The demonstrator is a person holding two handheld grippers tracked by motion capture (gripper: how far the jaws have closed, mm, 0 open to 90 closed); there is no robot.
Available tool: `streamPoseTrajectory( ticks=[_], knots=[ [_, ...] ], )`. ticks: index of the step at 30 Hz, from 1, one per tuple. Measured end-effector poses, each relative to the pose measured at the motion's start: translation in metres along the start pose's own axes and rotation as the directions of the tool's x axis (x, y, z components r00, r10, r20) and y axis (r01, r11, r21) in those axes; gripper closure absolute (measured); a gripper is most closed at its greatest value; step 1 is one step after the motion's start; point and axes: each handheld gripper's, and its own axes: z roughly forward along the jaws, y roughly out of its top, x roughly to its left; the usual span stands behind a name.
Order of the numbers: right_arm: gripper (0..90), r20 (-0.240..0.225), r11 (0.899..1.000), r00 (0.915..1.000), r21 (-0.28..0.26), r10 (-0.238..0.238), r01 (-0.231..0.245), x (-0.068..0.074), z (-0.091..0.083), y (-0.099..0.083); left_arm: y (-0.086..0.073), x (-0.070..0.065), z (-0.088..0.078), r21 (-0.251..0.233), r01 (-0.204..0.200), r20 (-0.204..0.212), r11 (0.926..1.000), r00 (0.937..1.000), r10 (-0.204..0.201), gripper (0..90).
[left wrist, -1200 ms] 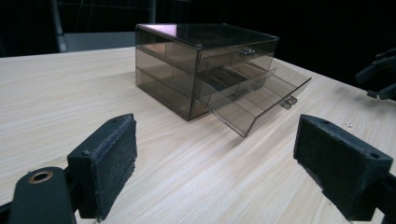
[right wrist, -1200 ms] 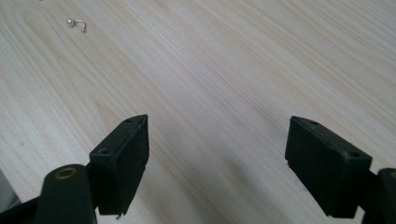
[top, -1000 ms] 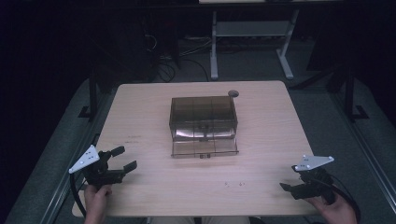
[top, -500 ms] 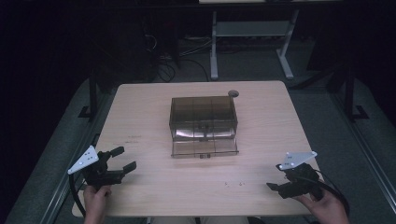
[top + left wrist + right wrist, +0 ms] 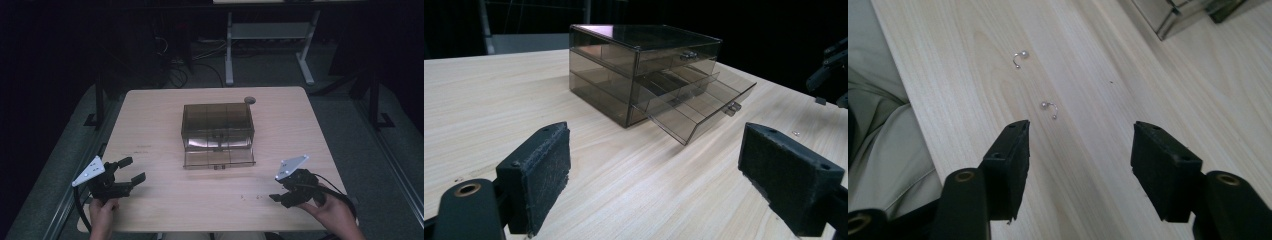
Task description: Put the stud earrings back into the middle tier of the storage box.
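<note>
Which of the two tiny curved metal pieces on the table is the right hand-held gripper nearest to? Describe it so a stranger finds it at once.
Start at the smoky transparent drawer box in the middle of the wooden table, then come toward the table's near edge, in front of the right hand-held gripper. Two small silver curved studs with ball ends lie there; the one meant lies just beyond the jaw tips, the other stud farther off.

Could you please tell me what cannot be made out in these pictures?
- Drawer box: contents unreadable through tinted walls, high view and left gripper view.
- Two small curved pieces: mere specks in the high view.
- Round thing behind the box: too small to identify.
</note>
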Motion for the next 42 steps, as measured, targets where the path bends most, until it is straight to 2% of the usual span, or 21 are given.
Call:
streamPoseTrajectory(
  ticks=[7,9,16,19,22,23,29,42],
  knots=[
    [47.5,-0.027,0.999,0.9992,0.042,-0.031,0.032,0.002,0.009,0.014,0.000,0.000,-0.001,-0.006,0.009,0.001,0.9999,1.0000,-0.009,12.8],
    [49.5,-0.038,0.996,0.9984,0.075,-0.042,0.045,0.002,0.016,0.020,0.000,0.000,-0.001,-0.010,0.010,0.001,0.9999,1.0000,-0.010,12.8],
    [55.4,-0.059,0.992,0.9973,0.116,-0.044,0.051,0.002,0.030,0.028,0.000,0.001,0.000,-0.008,0.011,0.000,0.9999,0.9999,-0.011,12.8],
    [59.3,-0.079,0.987,0.9959,0.154,-0.043,0.055,0.003,0.039,0.033,0.000,0.001,-0.001,-0.011,0.008,-0.001,0.9999,1.0000,-0.008,12.8],
    [61.5,-0.087,0.984,0.9951,0.168,-0.047,0.061,0.003,0.043,0.035,0.000,0.001,-0.001,-0.012,0.010,-0.002,0.9999,1.0000,-0.010,12.8],
    [64.6,-0.098,0.980,0.9939,0.187,-0.051,0.068,0.005,0.048,0.037,0.000,0.001,-0.001,-0.010,0.011,-0.004,0.9999,0.9999,-0.011,12.8],
    [69.8,-0.113,0.970,0.9917,0.226,-0.062,0.086,0.009,0.057,0.041,0.000,0.002,-0.002,-0.016,0.017,-0.001,0.9997,0.9999,-0.017,12.8],
    [76.6,-0.099,0.943,0.9895,0.305,-0.105,0.131,0.014,0.069,0.048,0.000,0.003,-0.003,-0.025,0.020,0.000,0.9995,0.9998,-0.020,12.8]
  ],
)
